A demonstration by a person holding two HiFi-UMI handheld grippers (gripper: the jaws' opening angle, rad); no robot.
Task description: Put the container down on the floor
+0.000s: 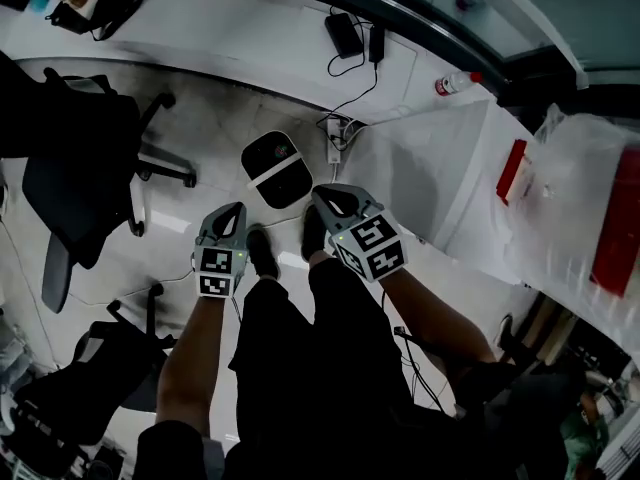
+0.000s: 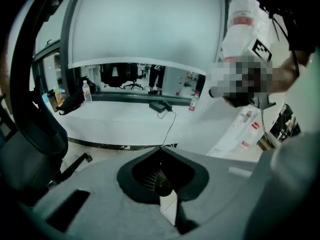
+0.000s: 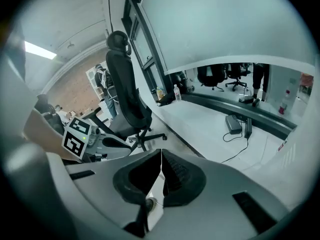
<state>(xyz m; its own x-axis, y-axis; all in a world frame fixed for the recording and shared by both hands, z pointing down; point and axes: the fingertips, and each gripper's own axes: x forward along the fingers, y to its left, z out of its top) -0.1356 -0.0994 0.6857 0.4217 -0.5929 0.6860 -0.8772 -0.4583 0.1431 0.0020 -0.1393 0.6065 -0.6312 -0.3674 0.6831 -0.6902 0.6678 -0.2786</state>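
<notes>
- Container (image 1: 278, 168) lies on the floor (image 1: 215, 108), just beyond the person's shoes (image 1: 263, 252) and near a power strip (image 1: 334, 140) below the far table (image 1: 250, 38).
- Likely risk: a forward step could kick the container or snag the cable beside it, since it sits close to the feet.
- Left gripper (image 1: 233, 214) and right gripper (image 1: 326, 197) hang above it, well apart from it, each with jaws pressed together, pinching nothing.

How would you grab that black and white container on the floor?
Probably from straight above. The container lies flat on the floor, top facing up, so its sides are the only parts to pinch. Close across what looks like its narrower width, one jaw on each long side.
</notes>
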